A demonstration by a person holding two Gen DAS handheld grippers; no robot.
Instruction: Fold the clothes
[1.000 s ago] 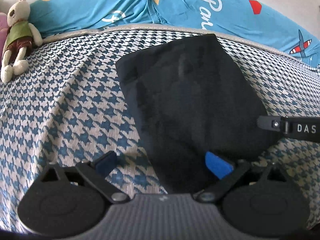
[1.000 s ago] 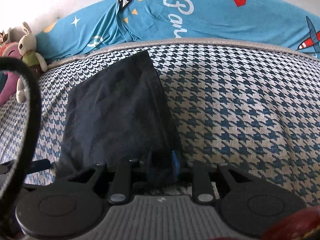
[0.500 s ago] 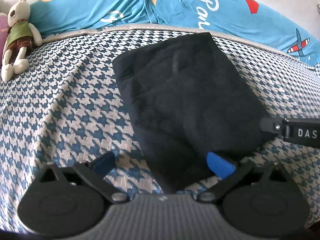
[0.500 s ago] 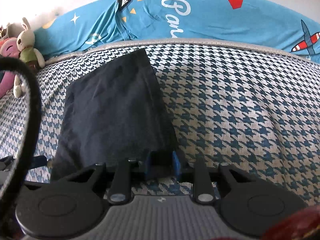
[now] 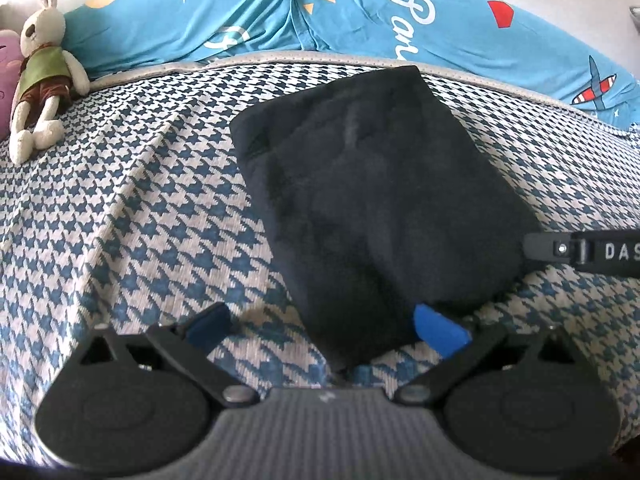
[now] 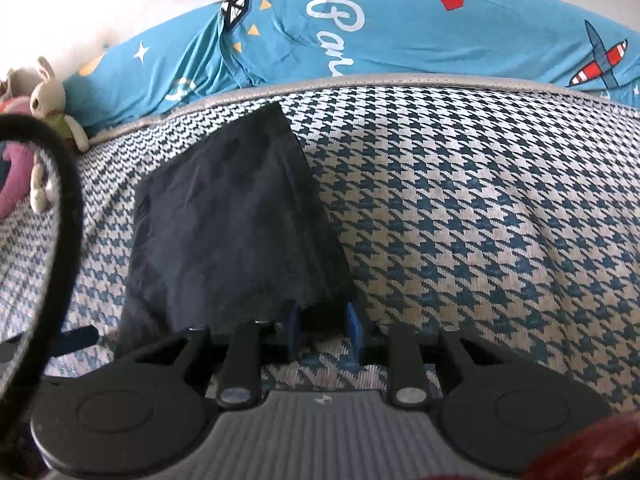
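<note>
A folded dark navy cloth garment [image 5: 376, 208] is laid near the bed's [image 5: 120, 208] far edge; the left claw [image 5: 326, 326] is spread wide, while the garment's near corner sits between the right claw's [image 6: 323, 326] narrowly parted pads.

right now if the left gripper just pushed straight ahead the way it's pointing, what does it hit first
Most likely the folded dark garment: its near corner already lies between the open fingers of the left gripper, directly ahead. The houndstooth bedcover lies under it. Depth is hard to judge through the fisheye.
</note>
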